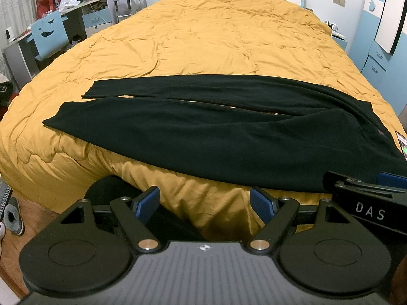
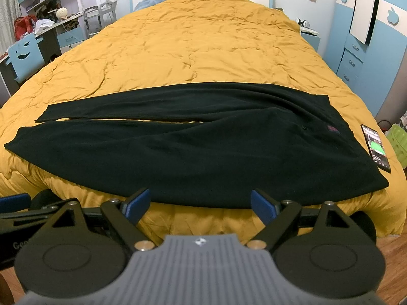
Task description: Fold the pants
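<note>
Black pants [image 1: 203, 137] lie flat across the near end of a bed with a mustard-yellow quilt [image 1: 203, 38], legs to the left, waist to the right. They also show in the right wrist view [image 2: 203, 147]. A thin gap of quilt shows between the two legs. My left gripper [image 1: 204, 204] is open and empty, just short of the pants' near edge. My right gripper [image 2: 201, 203] is open and empty at the near edge of the pants. The right gripper's body shows at the right of the left wrist view [image 1: 368, 193].
A phone [image 2: 376, 148] with a lit screen lies on the quilt right of the waistband. A desk with a blue chair [image 1: 48, 38] stands at the left, blue drawers [image 2: 351, 61] at the right. A slipper [image 1: 12, 216] lies on the wooden floor.
</note>
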The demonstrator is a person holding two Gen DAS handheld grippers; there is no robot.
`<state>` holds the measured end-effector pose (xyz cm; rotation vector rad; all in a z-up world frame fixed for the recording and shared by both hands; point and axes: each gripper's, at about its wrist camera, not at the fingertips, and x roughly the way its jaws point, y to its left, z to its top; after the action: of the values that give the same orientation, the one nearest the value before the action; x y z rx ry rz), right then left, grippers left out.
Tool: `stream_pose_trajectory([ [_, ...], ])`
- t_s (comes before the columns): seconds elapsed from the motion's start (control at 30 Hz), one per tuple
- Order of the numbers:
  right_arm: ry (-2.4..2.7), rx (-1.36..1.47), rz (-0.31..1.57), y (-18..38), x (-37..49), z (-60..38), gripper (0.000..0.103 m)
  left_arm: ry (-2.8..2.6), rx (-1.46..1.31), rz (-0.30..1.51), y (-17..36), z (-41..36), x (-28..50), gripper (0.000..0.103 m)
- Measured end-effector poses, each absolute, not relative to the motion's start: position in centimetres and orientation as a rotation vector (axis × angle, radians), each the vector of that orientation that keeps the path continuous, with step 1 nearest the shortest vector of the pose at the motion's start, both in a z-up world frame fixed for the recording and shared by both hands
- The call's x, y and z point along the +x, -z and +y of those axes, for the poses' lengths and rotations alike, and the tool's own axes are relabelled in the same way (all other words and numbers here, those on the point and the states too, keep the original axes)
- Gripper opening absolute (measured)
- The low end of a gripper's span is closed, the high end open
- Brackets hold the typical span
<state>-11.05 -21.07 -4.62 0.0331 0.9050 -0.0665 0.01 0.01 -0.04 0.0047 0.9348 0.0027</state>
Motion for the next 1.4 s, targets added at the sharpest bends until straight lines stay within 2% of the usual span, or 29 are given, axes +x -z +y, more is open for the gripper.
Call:
stream_pose_trajectory([
  [1.4, 0.075, 0.036, 0.899, 4.53, -11.18, -21.39, 0.082, 0.008, -0.002, 0.932, -0.59, -0.37, -0.44, 0.094],
])
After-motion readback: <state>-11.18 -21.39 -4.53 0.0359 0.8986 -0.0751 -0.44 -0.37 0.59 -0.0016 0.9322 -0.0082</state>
